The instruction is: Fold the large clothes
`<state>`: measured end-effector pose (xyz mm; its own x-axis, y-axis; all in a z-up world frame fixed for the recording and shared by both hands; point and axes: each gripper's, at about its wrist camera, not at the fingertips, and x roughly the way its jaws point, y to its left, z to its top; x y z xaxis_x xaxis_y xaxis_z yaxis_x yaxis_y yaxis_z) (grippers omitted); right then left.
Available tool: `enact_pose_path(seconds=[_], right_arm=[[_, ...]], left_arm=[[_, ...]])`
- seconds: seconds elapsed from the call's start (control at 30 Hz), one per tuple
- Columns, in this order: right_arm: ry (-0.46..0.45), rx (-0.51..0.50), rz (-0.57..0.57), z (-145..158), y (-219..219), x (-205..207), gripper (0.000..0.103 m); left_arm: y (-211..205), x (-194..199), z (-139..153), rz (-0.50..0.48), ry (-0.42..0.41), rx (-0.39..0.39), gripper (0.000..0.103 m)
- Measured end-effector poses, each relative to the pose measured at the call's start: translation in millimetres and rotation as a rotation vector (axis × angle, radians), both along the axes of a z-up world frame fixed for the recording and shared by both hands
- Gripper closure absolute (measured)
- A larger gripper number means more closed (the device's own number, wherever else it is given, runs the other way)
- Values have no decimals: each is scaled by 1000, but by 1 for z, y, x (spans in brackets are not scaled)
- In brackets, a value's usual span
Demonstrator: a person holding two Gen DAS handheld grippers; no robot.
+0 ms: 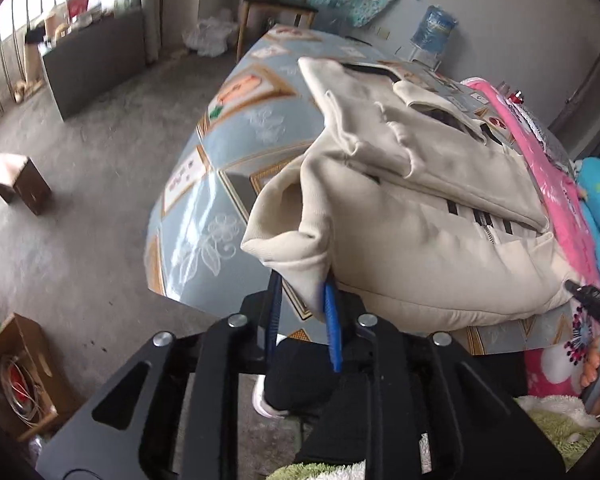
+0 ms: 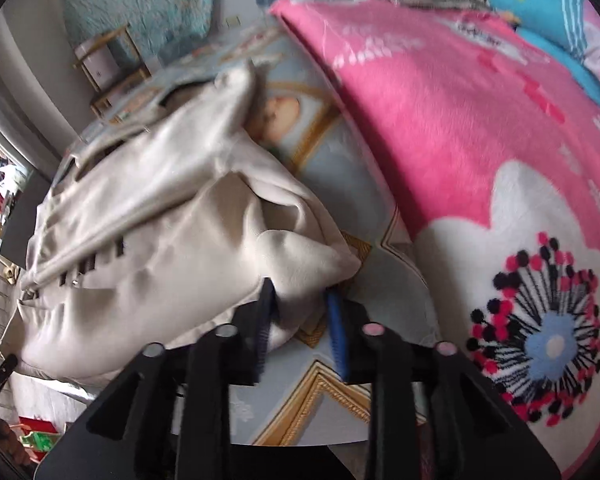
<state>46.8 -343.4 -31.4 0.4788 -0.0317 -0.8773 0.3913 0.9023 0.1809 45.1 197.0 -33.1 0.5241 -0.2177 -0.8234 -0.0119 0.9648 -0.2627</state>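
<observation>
A cream zip-up jacket (image 1: 412,216) with black stripes lies partly folded on a table covered by a blue patterned cloth (image 1: 220,128). My left gripper (image 1: 304,292) is shut on the jacket's near left corner at the table's front edge. In the right wrist view the jacket (image 2: 148,220) fills the left half. My right gripper (image 2: 300,300) is shut on its near right corner above the blue cloth (image 2: 328,152). The right gripper's tip also shows in the left wrist view (image 1: 592,300) at the jacket's right end.
A pink flowered blanket (image 2: 460,128) and a blue cushion (image 2: 540,4) lie right of the jacket. A water bottle (image 1: 434,34) and wooden chair (image 1: 276,4) stand behind the table. A small wooden block (image 1: 18,182) and a cardboard box (image 1: 20,372) are on the floor at left.
</observation>
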Motion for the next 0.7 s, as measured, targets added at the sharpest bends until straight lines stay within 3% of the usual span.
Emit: enact_pose_path(seconds=[0.07,0.1,0.13,0.17,0.3,0.43,0.53,0.63,0.7], right_arm=[[-22,46,-1,9,-8,-5,63],[-42,44,0,18,-10,-10,50],[-79,6,-4,32,-11,-18,42],[-100,-28,-3,41,-11,-22,40],[-142,-65,80,65,6,-12,40],[-142,66,300,62,61,32,40],[-83,149,481,47,118,64,40],[-11,81,590,28,163,79,40],[36,43,618,16,179,85,47]], left_arm=[[9,-4,4,7,-16,-21,71],[14,-9,10,20,-54,-1,59],[15,-10,16,24,-80,11,48],[18,-11,22,22,-103,13,46],[3,2,35,-34,-137,17,44],[-45,25,33,-174,-140,106,44],[-70,38,27,-207,-157,174,46],[-78,44,28,-246,-177,79,52],[-92,48,21,-308,-145,90,52]])
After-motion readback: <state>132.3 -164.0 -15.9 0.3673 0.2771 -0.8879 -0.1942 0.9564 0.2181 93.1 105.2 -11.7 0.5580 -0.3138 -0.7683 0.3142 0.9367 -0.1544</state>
